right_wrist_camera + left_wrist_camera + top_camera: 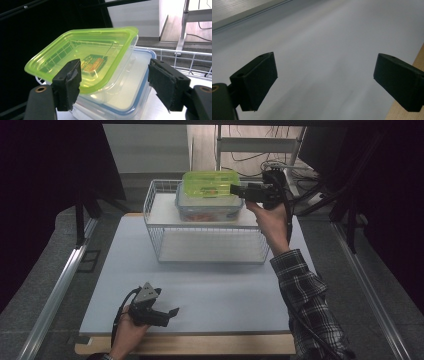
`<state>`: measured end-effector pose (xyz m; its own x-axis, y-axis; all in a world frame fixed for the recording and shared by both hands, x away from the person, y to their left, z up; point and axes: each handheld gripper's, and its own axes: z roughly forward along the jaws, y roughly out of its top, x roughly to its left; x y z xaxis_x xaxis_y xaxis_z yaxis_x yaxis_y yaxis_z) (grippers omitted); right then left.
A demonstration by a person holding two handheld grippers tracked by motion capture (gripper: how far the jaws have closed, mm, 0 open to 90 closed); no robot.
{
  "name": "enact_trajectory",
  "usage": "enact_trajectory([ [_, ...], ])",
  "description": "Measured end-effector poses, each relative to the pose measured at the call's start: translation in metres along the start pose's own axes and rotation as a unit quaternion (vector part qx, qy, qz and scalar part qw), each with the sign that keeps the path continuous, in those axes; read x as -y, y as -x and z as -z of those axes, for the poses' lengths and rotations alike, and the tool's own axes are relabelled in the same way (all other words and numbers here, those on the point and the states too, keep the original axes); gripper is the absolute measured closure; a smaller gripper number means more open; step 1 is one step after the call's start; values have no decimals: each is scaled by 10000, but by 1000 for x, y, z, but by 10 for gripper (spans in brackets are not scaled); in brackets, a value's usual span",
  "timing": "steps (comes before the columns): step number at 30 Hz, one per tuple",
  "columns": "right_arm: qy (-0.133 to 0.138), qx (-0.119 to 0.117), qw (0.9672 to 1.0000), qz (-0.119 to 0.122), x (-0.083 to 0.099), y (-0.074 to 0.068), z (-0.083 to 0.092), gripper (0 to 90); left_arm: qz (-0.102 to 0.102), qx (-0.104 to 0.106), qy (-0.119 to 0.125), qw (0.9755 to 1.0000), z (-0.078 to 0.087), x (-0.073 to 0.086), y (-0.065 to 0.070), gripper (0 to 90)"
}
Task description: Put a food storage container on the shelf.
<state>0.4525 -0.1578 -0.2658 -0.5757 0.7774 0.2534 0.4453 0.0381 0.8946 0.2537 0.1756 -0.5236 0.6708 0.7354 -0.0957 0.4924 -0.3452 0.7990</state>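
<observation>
A clear box with a lime-green lid (210,182) lies tilted on top of a larger clear box with a blue-rimmed lid (210,209). Both rest on the upper shelf of a white wire rack (205,247) at the back of the table. My right gripper (235,190) is held level at the right end of the green-lidded box. In the right gripper view the green lid (82,57) and the blue-rimmed box (130,100) lie between my open jaws (113,83), and the pads do not press on them. My left gripper (172,312) stands open over bare table, its jaws (324,77) wide apart.
A pale mat (210,290) covers the table, with a wooden edge (190,345) at the front. The rack's lower shelf (210,245) carries nothing. Desk legs and cables (260,150) stand behind the table, and metal rails (55,290) run along both sides.
</observation>
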Motion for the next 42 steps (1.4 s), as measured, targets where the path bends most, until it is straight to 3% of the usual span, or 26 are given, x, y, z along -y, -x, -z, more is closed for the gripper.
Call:
enact_trajectory([
  [11, 6, -343, 9994, 47, 8, 0, 14, 193, -4, -3, -11, 10000, -1, 0, 0, 51],
  [22, -48, -362, 9989, 299, 23, 1, 26, 154, 21, 7, 5, 10000, 0, 0, 0, 50],
  [42, -372, -519, 9931, 981, 77, -7, 37, 70, 57, 66, 54, 9999, 0, 0, 0, 48],
])
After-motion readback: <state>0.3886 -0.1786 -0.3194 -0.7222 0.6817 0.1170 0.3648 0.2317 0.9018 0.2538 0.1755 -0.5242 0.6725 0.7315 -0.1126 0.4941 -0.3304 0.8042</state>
